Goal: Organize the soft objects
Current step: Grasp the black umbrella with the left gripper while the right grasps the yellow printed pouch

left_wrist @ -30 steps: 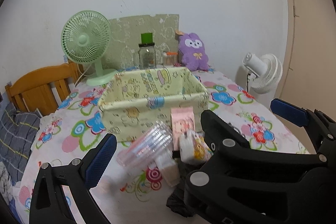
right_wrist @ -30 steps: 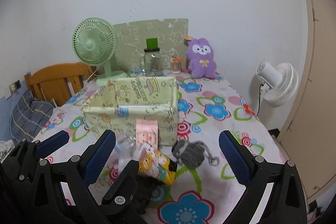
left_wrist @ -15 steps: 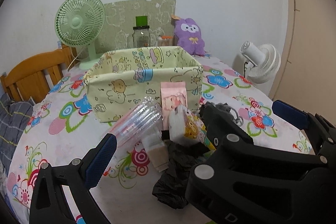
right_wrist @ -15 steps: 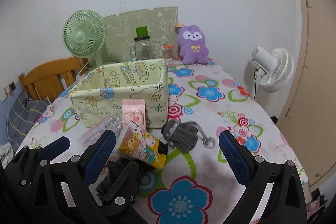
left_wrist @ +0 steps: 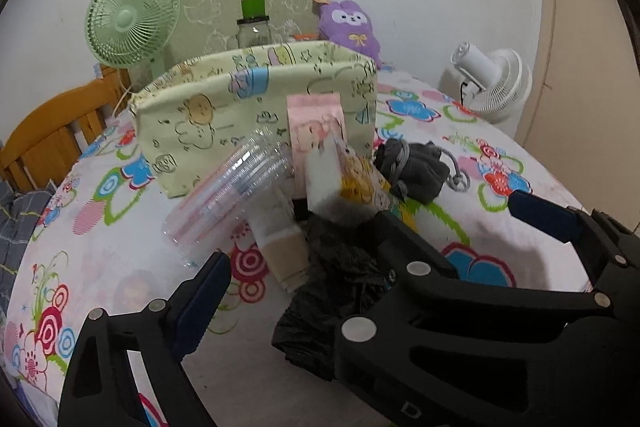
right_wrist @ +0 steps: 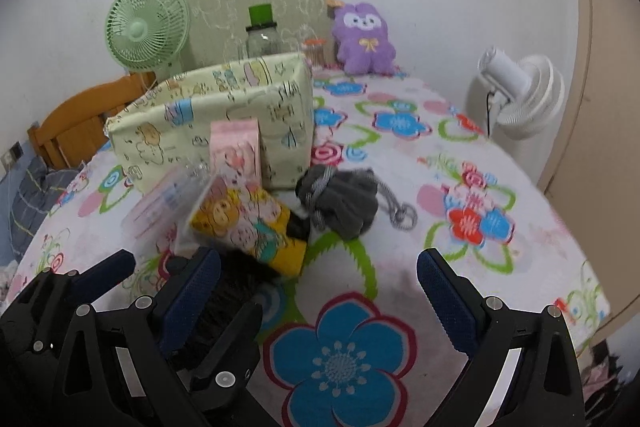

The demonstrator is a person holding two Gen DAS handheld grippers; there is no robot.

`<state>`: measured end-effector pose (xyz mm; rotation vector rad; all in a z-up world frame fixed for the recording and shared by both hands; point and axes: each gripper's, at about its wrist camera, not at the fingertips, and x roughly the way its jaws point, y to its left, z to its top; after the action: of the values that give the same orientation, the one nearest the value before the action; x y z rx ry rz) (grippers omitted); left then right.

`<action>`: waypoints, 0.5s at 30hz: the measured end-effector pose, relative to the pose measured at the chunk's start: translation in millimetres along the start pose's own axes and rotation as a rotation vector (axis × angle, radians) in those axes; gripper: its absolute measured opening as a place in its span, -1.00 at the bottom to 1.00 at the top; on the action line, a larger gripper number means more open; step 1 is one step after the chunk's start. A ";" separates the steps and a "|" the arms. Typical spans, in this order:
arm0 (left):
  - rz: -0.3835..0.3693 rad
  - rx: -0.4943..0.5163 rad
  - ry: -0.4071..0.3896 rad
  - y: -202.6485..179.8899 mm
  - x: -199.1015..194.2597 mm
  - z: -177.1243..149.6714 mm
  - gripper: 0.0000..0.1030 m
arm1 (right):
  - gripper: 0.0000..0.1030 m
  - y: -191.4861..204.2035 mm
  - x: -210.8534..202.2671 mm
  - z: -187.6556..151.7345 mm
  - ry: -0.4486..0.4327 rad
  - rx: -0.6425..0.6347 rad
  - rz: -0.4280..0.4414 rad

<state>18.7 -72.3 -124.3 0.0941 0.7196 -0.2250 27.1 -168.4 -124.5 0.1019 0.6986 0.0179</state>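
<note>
A pale yellow fabric bin [left_wrist: 256, 107] [right_wrist: 224, 115] stands mid-table. In front of it lie a grey knit bundle with a cord [left_wrist: 416, 167] [right_wrist: 344, 203], a crumpled black cloth [left_wrist: 336, 299] [right_wrist: 236, 283], a yellow cartoon pack [right_wrist: 248, 223] [left_wrist: 360, 183], a pink carton [left_wrist: 316, 123] [right_wrist: 236, 147] and clear plastic cups [left_wrist: 228, 195]. My left gripper [left_wrist: 368, 251] is open just above the black cloth. My right gripper [right_wrist: 316, 291] is open, low over the tablecloth, the pile ahead of its left finger.
A purple plush [left_wrist: 352, 27] [right_wrist: 364, 39], a green-lidded jar [left_wrist: 254, 23] and a green fan [left_wrist: 132, 19] stand at the back. A white fan [right_wrist: 520, 95] stands off the right edge. A wooden chair [left_wrist: 44, 139] is left. Flowered cloth [right_wrist: 460, 187] covers the table.
Both grippers have dropped lower and moved forward toward the pile. The objects now look larger and closer. Both stay open.
</note>
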 end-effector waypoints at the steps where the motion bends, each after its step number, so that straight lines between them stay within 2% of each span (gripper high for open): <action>1: -0.004 -0.001 0.007 -0.1 1.8 -0.8 0.79 | 0.94 -0.3 1.8 -0.7 0.007 0.004 0.004; 4: -0.013 -0.006 0.022 -0.2 6.1 -2.7 0.74 | 0.94 -0.6 7.2 -3.3 0.026 0.009 0.011; 6: -0.020 -0.009 0.036 0.3 9.7 -3.7 0.62 | 0.94 -0.5 10.2 -4.8 0.033 0.011 0.009; 8: -0.029 -0.007 0.055 0.3 14.3 -4.7 0.34 | 0.95 -1.0 13.7 -6.0 0.043 0.011 0.009; 11: -0.044 -0.002 0.082 0.6 18.8 -5.8 0.10 | 0.95 -0.9 17.1 -6.9 0.054 0.007 0.013; 15: -0.046 -0.004 0.075 2.6 16.6 -6.2 -0.03 | 0.95 1.3 16.4 -5.0 0.047 -0.003 0.028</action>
<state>27.5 -71.6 -140.0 0.0829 0.7976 -0.2650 36.5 -165.8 -138.6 0.1088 0.7445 0.0478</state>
